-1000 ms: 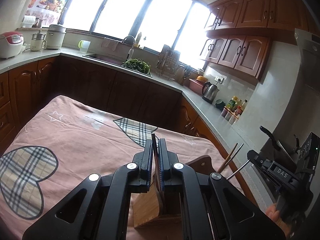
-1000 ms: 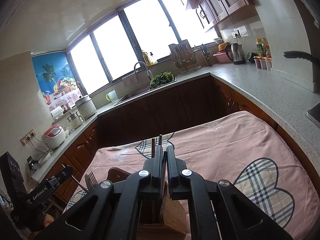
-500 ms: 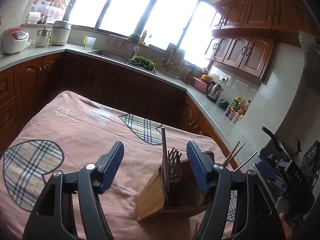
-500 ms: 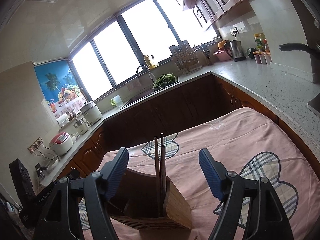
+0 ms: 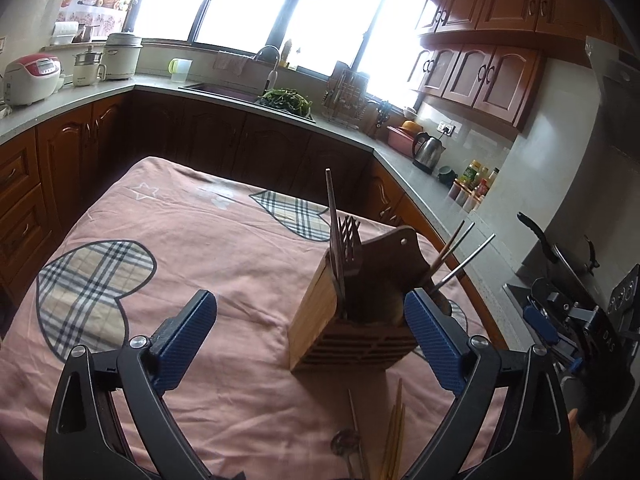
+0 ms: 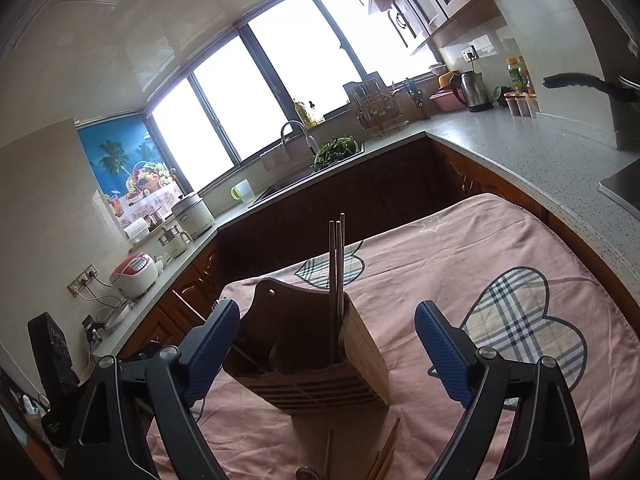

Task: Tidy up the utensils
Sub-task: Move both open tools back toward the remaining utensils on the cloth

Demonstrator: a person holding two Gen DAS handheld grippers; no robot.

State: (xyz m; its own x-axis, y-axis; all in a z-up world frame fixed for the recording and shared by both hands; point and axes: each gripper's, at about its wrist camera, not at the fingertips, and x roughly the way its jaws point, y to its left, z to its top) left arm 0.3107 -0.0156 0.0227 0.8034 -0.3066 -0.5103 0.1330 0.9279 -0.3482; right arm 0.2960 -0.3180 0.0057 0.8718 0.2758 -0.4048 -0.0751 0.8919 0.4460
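Observation:
A wooden utensil holder (image 5: 344, 320) stands on the pink cloth and also shows in the right wrist view (image 6: 316, 360). Forks (image 5: 350, 236) and a dark chopstick (image 5: 334, 232) stand in its left compartment; chopsticks (image 5: 460, 256) lean out on the right. In the right wrist view two chopsticks (image 6: 336, 280) stand upright in it. My left gripper (image 5: 310, 336) is open and empty, just in front of the holder. My right gripper (image 6: 326, 352) is open and empty, also in front of it. Loose chopsticks (image 5: 394, 432) and a spoon (image 5: 348, 436) lie on the cloth near me.
The pink cloth with plaid hearts (image 5: 96, 280) covers the table. Counters run around it with a sink (image 5: 240, 92), a kettle (image 5: 428, 152), a rice cooker (image 5: 32, 80) and bottles (image 5: 476, 188). The other gripper (image 5: 580, 328) shows at the right edge.
Both grippers opened, letting go of utensils now standing in the holder, and drew back from it towards me.

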